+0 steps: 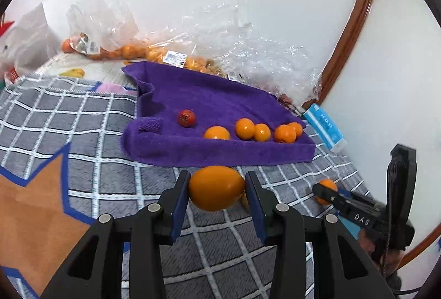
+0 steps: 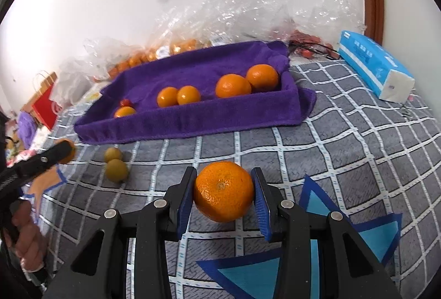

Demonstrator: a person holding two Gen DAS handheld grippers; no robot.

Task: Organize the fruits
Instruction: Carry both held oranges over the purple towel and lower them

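The checked blanket (image 2: 344, 139) leaves open room ahead of both grippers. The purple towel tray (image 2: 193, 117) lies just beyond, its raised near wall the edge to clear; lift each fruit over it, then lower. The left gripper (image 1: 217, 189) has its jaws closed on a smooth orange fruit (image 1: 216, 187). The right gripper (image 2: 223, 193) clamps a mandarin (image 2: 223, 191). Two greenish fruits (image 2: 115, 165) remain outside the tray, on the blanket.
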